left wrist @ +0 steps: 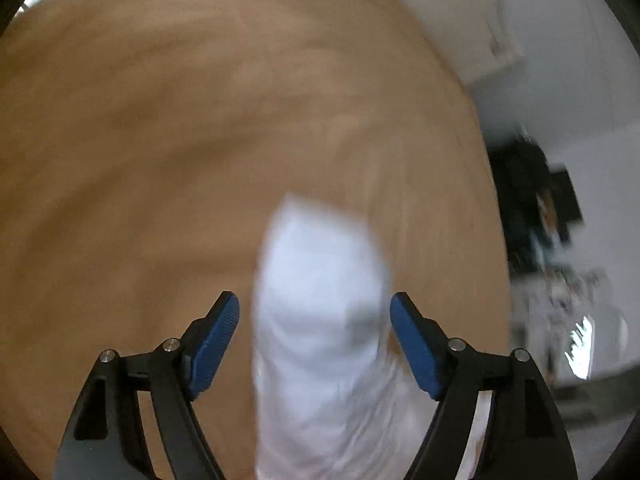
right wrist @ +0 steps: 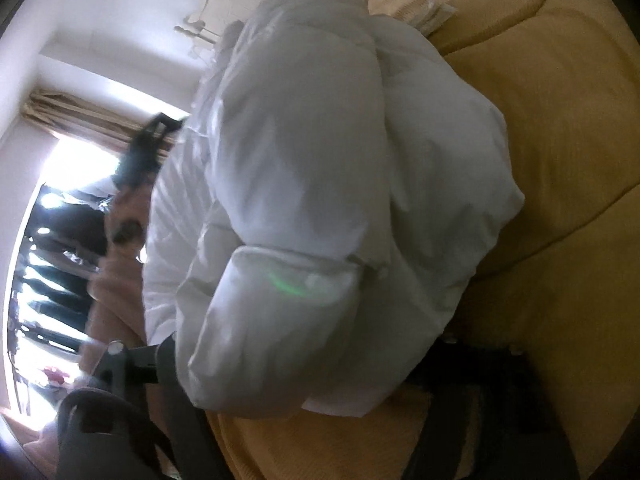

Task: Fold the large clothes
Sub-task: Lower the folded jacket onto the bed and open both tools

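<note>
White jacket [left wrist: 320,320] between wide-open left hand-held gripper [left wrist: 315,316].

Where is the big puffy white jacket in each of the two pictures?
Left wrist view: part of the puffy white padded jacket sits bottom centre, blurred, between the open blue pads of the left gripper.
Right wrist view: the jacket fills the middle, bunched up, hiding the right gripper's fingertips.
Shared landmark: the tan-yellow soft surface under the jacket.
</note>
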`<state>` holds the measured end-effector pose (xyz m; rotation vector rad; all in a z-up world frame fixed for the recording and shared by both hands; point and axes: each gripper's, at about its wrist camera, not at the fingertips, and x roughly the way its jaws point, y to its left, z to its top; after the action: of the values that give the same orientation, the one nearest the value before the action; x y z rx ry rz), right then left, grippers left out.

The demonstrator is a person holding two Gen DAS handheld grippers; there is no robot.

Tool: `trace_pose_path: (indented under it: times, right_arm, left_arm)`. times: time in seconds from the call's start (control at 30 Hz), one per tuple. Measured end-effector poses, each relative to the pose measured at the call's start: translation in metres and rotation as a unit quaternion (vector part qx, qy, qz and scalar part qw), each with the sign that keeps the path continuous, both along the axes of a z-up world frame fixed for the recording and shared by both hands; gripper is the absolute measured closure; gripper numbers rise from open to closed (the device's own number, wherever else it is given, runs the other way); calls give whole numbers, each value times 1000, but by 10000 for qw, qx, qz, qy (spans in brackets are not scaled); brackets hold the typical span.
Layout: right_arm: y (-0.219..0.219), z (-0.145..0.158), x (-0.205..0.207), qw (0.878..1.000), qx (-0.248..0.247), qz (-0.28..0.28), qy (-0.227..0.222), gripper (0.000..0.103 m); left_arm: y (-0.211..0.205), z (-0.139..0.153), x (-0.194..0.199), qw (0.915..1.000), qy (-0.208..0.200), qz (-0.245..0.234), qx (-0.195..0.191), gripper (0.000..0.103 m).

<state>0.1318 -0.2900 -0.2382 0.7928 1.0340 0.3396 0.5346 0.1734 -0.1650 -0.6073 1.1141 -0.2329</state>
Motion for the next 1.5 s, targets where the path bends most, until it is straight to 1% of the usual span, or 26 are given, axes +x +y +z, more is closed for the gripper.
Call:
trace_pose_path:
  times: [0.07, 0.13, 0.23, 0.3, 0.33, 0.43, 0.5, 0.53, 0.57, 0.63, 0.67, 0.73, 0.77, 0.83, 0.9, 0.97, 1.0, 1.07, 1.1, 1.2, 1.23, 1.3, 1.37, 1.4, 1.43, 1.5]
  right_arm:
    - [4, 0, 3, 10000, 33, -3, -4, 30]
    - [6, 1, 2, 10000, 51, -10, 15, 30]
    - [-12, 7, -5, 10000, -3, -29, 64, 30]
    - [-23, 24, -12, 9998, -175, -36, 38, 30]
    - [-25, 32, -16, 9997, -230, -64, 46, 30]
    - [-34, 52, -27, 9990, -433, -119, 75, 30]
    - [-33, 68, -33, 9969, -768, -168, -10, 30]
    - [-32, 82, -38, 9937, -1098, -217, -92, 30]
    - [-32, 92, -43, 9909, -1310, -249, -206, 31]
    - [-22, 119, -43, 9826, -1727, -293, -613, 46]
    - [-16, 128, -41, 9775, -1929, -268, -813, 51]
    - [2, 144, -25, 9664, -2281, -99, -1182, 70]
    - [14, 144, -17, 9636, -2359, -16, -1255, 72]
    - [37, 140, 18, 9587, -2529, 277, -1273, 73]
    - [61, 131, 55, 9542, -2747, 539, -1053, 75]
    - [62, 98, 92, 9413, -3275, 712, -410, 75]
    - [57, 77, 108, 9425, -3247, 784, -125, 72]
    - [52, 57, 117, 9457, -3151, 792, 78, 71]
    - [50, 59, 116, 9464, -3140, 754, 73, 71]
    - [46, 75, 107, 9505, -3067, 492, 97, 70]
    - [49, 88, 101, 9488, -3136, 383, 61, 69]
    - [52, 110, 88, 9444, -3274, 287, -74, 60]
    - [62, 143, 71, 9356, -3517, 180, -250, 42]
    - [65, 155, 66, 9311, -3633, 132, -310, 29]
    - [72, 170, 58, 9233, -3820, 54, -399, 23]
    - [84, 192, 43, 9147, -4013, 2, -469, 23]
  left_arm:
    - [14, 23, -2, 9998, -63, 176, -63, 24]
    - [14, 46, -23, 9994, -304, -116, -110, 22]
    - [0, 55, -78, 9931, -569, -815, 627, 22]
    - [-32, 44, -136, 9786, -821, -1386, 1277, 21]
    - [-42, 38, -153, 9737, -889, -1527, 1441, 21]
    - [-71, 1, -228, 9507, -1158, -1841, 2210, 22]
    - [-91, -12, -267, 9261, -1675, -1902, 2797, 22]
    - [-102, -17, -281, 9108, -1919, -1912, 3117, 22]
    - [-119, -21, -293, 8885, -2148, -2036, 3506, 22]
    - [-139, -27, -302, 8563, -2407, -2128, 4044, 24]
    - [-145, -30, -303, 8548, -2379, -2124, 4093, 29]
    - [-152, -35, -303, 8554, -2327, -2119, 4114, 30]
    - [-152, -39, -301, 8541, -2330, -2101, 4148, 30]
    - [-147, -40, -302, 8579, -2301, -2084, 4095, 30]
    - [-144, -35, -304, 8667, -2192, -2055, 3981, 30]
    - [-139, -41, -300, 8856, -1993, -2066, 3650, 30]
    - [-139, -46, -299, 8926, -1929, -1987, 3558, 30]
    - [-141, -43, -307, 8935, -1905, -1833, 3630, 30]
    - [-141, -39, -309, 8938, -1880, -1779, 3662, 30]
    - [-137, -18, -320, 9035, -1612, -1567, 3649, 24]
    - [-137, -10, -328, 9068, -1556, -1504, 3617, 20]
    - [-129, 7, -337, 9183, -1336, -1300, 3492, 19]
    - [-124, 20, -345, 9243, -1173, -1161, 3441, 19]
    - [-122, 26, -349, 9269, -1110, -1075, 3422, 19]
    - [-122, 34, -357, 9291, -1022, -958, 3422, 16]
    - [-120, 46, -367, 9317, -904, -852, 3413, 10]
